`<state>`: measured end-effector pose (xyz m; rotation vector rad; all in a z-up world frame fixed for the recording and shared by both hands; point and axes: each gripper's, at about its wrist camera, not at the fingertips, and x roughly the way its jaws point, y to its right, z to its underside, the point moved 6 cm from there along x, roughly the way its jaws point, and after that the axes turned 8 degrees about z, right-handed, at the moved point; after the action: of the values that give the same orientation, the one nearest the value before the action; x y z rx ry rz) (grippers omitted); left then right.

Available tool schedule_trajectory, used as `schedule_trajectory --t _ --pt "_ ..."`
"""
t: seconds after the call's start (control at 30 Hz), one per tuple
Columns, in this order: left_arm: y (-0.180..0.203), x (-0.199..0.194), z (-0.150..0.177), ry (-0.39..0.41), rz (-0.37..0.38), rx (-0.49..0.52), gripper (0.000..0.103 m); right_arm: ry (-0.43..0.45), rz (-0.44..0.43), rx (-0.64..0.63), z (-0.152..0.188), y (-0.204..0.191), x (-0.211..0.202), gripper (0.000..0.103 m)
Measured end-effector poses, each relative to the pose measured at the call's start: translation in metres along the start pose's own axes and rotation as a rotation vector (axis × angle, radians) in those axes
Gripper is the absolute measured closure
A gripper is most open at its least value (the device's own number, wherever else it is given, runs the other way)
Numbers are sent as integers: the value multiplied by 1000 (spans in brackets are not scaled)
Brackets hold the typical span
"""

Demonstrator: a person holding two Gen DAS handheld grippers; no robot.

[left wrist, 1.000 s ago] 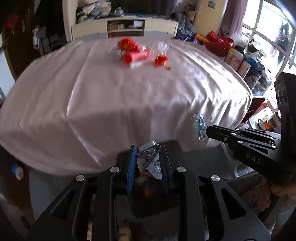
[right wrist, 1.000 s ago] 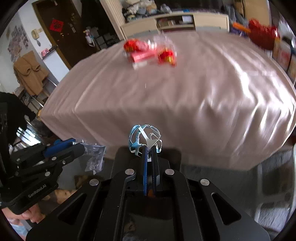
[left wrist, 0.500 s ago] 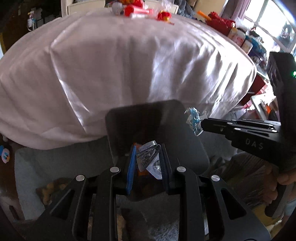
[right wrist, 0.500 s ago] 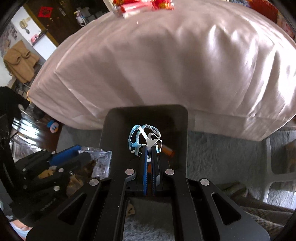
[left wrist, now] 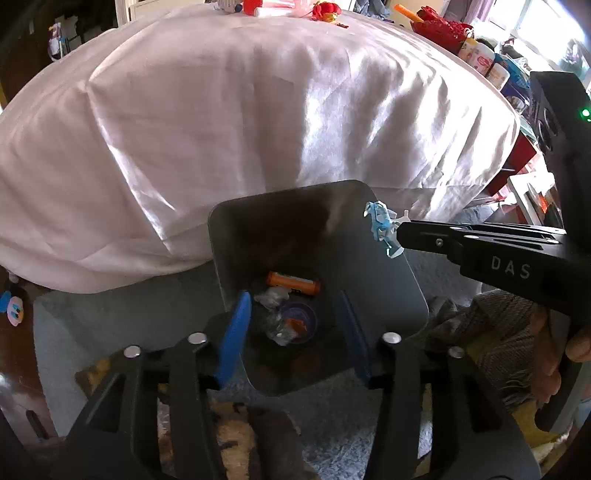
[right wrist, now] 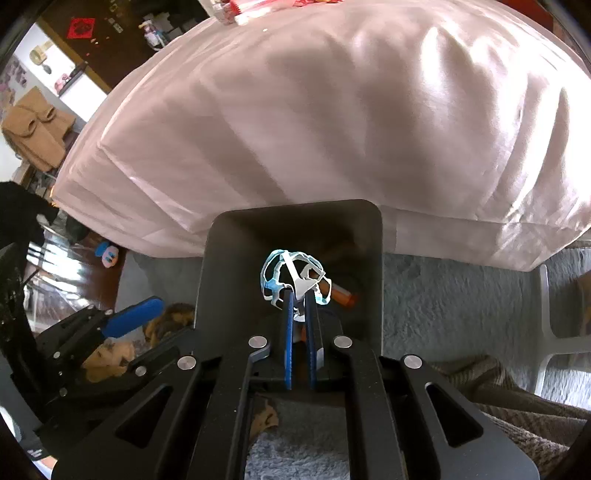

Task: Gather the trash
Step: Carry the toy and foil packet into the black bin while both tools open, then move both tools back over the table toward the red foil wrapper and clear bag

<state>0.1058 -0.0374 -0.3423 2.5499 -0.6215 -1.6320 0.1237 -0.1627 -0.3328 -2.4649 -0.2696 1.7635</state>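
A dark grey trash bin [left wrist: 402, 273] stands on the carpet below the table's edge; it also shows in the right wrist view [right wrist: 218, 266]. My left gripper [left wrist: 291, 317] is open above the bin, empty. A clear plastic wrapper [left wrist: 275, 325] lies inside the bin with an orange tube [left wrist: 293, 282] and a purple lid [left wrist: 301, 314]. My right gripper [right wrist: 300, 295] is shut on a blue and white plastic ring scrap [right wrist: 277, 269] and holds it over the bin; the scrap shows in the left wrist view [left wrist: 380, 225].
A table under a pink cloth [left wrist: 240, 110] rises behind the bin, with red packets [left wrist: 325, 7] at its far edge. Grey carpet [right wrist: 443, 295] lies around the bin. Boxes and cans [left wrist: 491, 62] stand at the right.
My left gripper has opened and the clear wrapper has dropped into the bin. Both grippers have moved down over the bin. My right gripper still holds the ring scrap.
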Motion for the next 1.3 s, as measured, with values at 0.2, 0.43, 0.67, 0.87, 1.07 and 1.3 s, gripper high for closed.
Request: schedule_trajectory --t 0.2,0.43,0.67,0.87,1.07,1.3 --pt "-2 -8 -3 18 -20 -1 39 11 -1 42 -4 11 -3 46" --pt "-11 -26 -11 49 -40 -37 33 29 -13 66 -11 19 -10 40" --pt "-23 -57 -38 118 -67 -66 31 116 -11 82 -41 30 -46 40" --pt "-30 -84 -84 194 -81 -84 29 215 9 105 -89 47 -83 37" --pt "-30 -98 -134 246 -105 -63 29 274 23 107 -137 49 -100 36" --pt "-41 -102 -195 280 -122 -65 29 309 18 90 -194 39 -101 36"
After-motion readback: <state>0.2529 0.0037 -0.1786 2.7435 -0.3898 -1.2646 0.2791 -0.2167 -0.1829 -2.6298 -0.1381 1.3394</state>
